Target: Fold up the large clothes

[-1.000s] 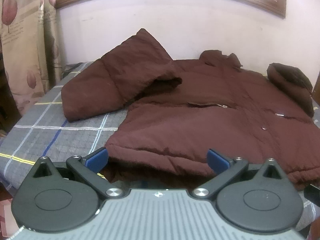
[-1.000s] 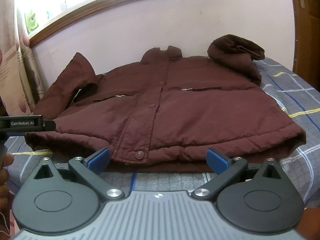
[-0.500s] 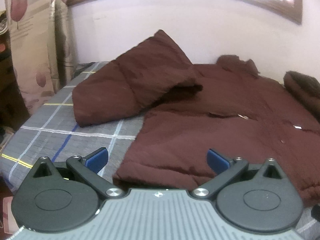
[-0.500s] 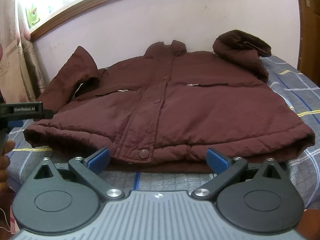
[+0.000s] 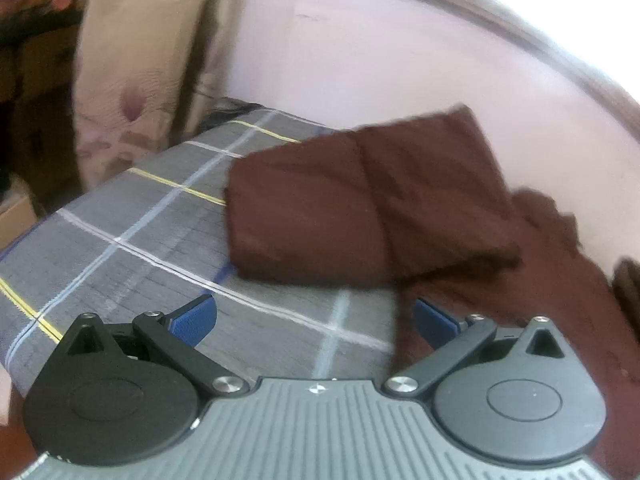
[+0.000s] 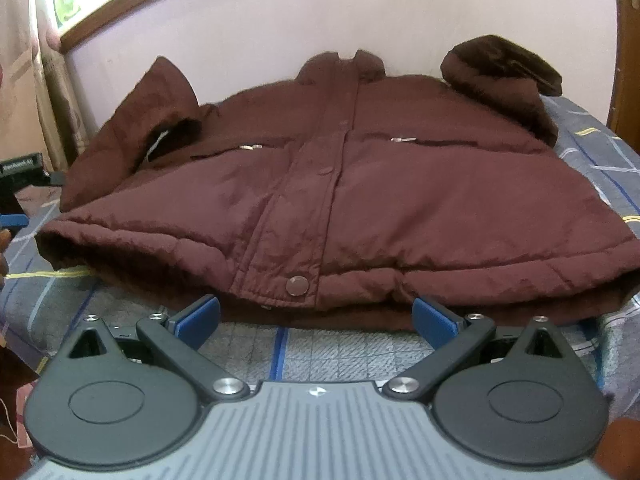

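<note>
- While I watch through the two wrist cameras, a large dark brown padded jacket (image 6: 360, 192) lies flat and face up on a bed, its front closed, collar toward the far wall and hem toward me.
- A round snap button (image 6: 297, 285) sits low on the front strip, just above the hem, and two small metal zip pulls show at the chest pockets.
- Its sleeve on my left (image 5: 360, 208) is folded back on itself, the cuff opening turned toward the jacket's body; in the left camera it fills the middle of a blurred view.
- Its other sleeve (image 6: 504, 76) is bunched up in a heap at the far right shoulder.
- My right tongs (image 6: 316, 318) hang just short of the hem's middle, blue pads spread wide apart, nothing between them.
- My left tongs (image 5: 314, 320) are also spread wide and empty, over bare bedsheet beside the jacket's left edge, pointing at the folded sleeve.
- At the left edge of the right camera I see the side of the left tool and part of a hand (image 6: 3, 256) holding it.
- Under the jacket is a grey bedsheet (image 5: 132, 240) with white, blue and yellow check lines.
- Behind the bed stands a pale pink wall (image 6: 280, 20) with a wooden window frame above it, and a patterned curtain (image 5: 132, 80) hangs at the left.
</note>
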The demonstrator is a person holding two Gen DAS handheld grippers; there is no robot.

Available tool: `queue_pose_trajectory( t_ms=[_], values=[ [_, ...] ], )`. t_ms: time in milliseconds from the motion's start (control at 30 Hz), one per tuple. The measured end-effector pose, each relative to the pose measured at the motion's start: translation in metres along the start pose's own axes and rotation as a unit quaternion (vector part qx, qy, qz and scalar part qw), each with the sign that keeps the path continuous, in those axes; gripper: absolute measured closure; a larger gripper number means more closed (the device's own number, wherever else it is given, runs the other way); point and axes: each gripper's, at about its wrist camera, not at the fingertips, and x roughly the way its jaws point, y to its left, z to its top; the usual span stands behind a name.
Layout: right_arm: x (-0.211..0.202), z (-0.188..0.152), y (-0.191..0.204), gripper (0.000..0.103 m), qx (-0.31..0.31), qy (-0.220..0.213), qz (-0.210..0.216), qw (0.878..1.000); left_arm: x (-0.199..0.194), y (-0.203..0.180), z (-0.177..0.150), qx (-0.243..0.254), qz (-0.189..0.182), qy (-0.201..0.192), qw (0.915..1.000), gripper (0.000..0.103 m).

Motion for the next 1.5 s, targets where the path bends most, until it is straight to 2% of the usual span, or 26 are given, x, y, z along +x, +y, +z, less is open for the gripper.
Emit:
queue_pose_trajectory(
  t_ms=[67,133,200,267,300,367,433,533,567,667,767,800,967,1100,1167,1267,1367,1433,1500],
  values=[
    [0.005,0.002,0.003,0.000,-0.006,0.003,-0.006,1.000,0.008,0.012,0.007,-0.019,0.017,-0.005,0.9997,0.004],
    [0.009,0.002,0.004,0.000,-0.012,0.009,-0.011,1.000,0.021,0.028,0.017,-0.052,0.007,-0.006,0.9986,0.005],
    [0.012,0.004,0.006,0.000,-0.017,0.013,-0.018,1.000,0.035,0.042,0.025,-0.072,0.015,-0.003,0.9973,0.012],
    [0.014,0.006,0.006,0.000,-0.019,0.017,-0.024,0.999,0.050,0.054,0.032,-0.072,0.042,-0.001,0.9965,0.015],
    [0.015,0.007,0.006,0.000,-0.019,0.016,-0.027,0.999,0.058,0.060,0.035,-0.071,0.044,0.004,0.9965,0.019],
    [0.016,0.011,0.006,0.000,-0.021,0.015,-0.031,0.999,0.074,0.070,0.038,-0.065,0.045,0.019,0.9967,0.025],
    [0.014,0.016,0.005,0.000,-0.026,0.012,-0.035,0.999,0.090,0.077,0.040,-0.062,0.039,0.041,0.9965,0.027],
    [0.010,0.027,0.002,0.000,-0.030,0.004,-0.044,0.999,0.098,0.077,0.042,-0.036,0.026,0.028,0.9986,0.026],
    [0.009,0.030,0.001,0.000,-0.029,0.001,-0.046,0.999,0.101,0.076,0.044,-0.033,0.018,0.031,0.9988,0.031],
    [0.005,0.035,-0.002,0.000,-0.019,-0.004,-0.045,0.999,0.108,0.077,0.049,-0.039,-0.035,0.039,0.9979,0.075],
    [0.004,0.035,-0.005,0.000,-0.004,0.000,-0.039,0.999,0.100,0.070,0.050,-0.036,-0.007,0.021,0.9991,0.094],
    [0.003,0.035,-0.006,0.000,0.001,0.002,-0.036,0.999,0.093,0.068,0.051,-0.032,0.000,0.009,0.9994,0.097],
    [-0.003,0.036,-0.009,0.000,0.012,-0.004,-0.031,0.999,0.021,0.075,0.052,-0.057,0.033,-0.035,0.9972,0.098],
    [-0.010,0.036,-0.012,0.000,0.019,-0.017,-0.023,0.999,-0.049,0.086,0.039,-0.046,0.094,-0.082,0.9912,0.098],
    [-0.011,0.035,-0.015,0.000,0.025,-0.020,-0.020,0.999,-0.067,0.090,0.031,-0.040,0.121,-0.082,0.9885,0.098],
    [-0.014,0.033,-0.019,0.000,0.034,-0.023,-0.014,0.999,-0.078,0.094,0.019,-0.030,0.131,-0.057,0.9893,0.099],
    [-0.023,0.036,-0.030,0.000,0.043,-0.042,-0.025,0.998,-0.094,0.077,0.008,0.004,0.137,-0.071,0.9880,0.098],
    [-0.032,0.040,-0.044,0.000,0.049,-0.070,-0.042,0.995,-0.102,0.065,0.006,0.020,0.134,-0.090,0.9866,0.083],
    [-0.037,0.050,-0.063,0.000,0.054,-0.096,-0.066,0.992,-0.111,0.049,0.004,0.032,0.114,-0.108,0.9871,0.042]
  ],
)
